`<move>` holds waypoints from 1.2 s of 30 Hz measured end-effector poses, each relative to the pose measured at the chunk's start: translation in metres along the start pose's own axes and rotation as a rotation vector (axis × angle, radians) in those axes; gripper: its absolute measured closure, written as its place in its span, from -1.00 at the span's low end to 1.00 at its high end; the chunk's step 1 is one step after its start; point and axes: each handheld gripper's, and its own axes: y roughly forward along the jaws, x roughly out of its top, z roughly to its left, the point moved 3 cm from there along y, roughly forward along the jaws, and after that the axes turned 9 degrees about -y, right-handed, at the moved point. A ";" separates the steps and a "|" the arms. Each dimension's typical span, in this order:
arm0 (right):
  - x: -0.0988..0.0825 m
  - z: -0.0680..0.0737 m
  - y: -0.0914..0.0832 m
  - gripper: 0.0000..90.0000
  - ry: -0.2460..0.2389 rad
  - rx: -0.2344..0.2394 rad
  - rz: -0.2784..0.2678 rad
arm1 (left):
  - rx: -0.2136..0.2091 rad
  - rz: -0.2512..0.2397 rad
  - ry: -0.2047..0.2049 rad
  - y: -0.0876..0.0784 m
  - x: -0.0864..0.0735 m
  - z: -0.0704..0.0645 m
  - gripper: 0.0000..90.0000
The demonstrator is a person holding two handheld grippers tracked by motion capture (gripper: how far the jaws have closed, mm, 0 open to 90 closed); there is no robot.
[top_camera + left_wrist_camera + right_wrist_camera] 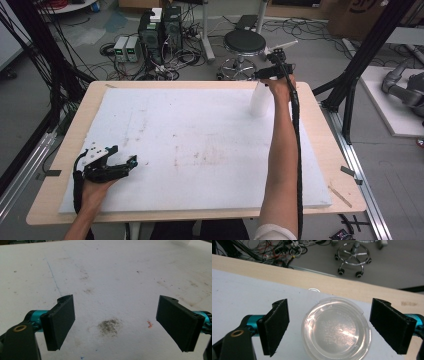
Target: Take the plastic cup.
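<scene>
The bench (65, 150) is a pale wooden top, and a white foam sheet (190, 145) covers nearly all of it, leaving a wood margin at every edge. The sheet is smudged with grey and brownish marks around its middle, and the left gripper view shows a dark stain (109, 326) and a small orange fleck (149, 324) on it. Beyond the far edge a round black stool (244, 44) stands on the floor among cables and boxes of electronics (160, 31).

A clear plastic cup (260, 100) stands upright on the sheet near the far right corner of the bench. The right arm stretches up the right side of the sheet, and the right tool (267, 75) sits over the cup. In the right gripper view the cup's round rim (336, 326) lies between the two black jaws, which stand spread on either side of it with a gap on each side, not touching it.

The left tool (125, 164) rests low near the left part of the near edge, well apart from the cup. Its jaws are spread wide over bare sheet with nothing between them
</scene>
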 end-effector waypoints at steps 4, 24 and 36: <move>-0.004 0.000 0.007 -0.63 0.035 -0.003 0.050 | 0.000 -0.001 -0.002 0.000 0.000 0.000 -0.66; -0.010 0.004 0.018 -0.39 0.044 -0.012 0.097 | 0.003 -0.007 0.002 0.000 0.000 -0.001 -0.66; -0.011 0.001 0.017 -0.25 0.064 -0.007 0.095 | 0.006 -0.008 0.003 0.000 0.000 -0.001 -0.66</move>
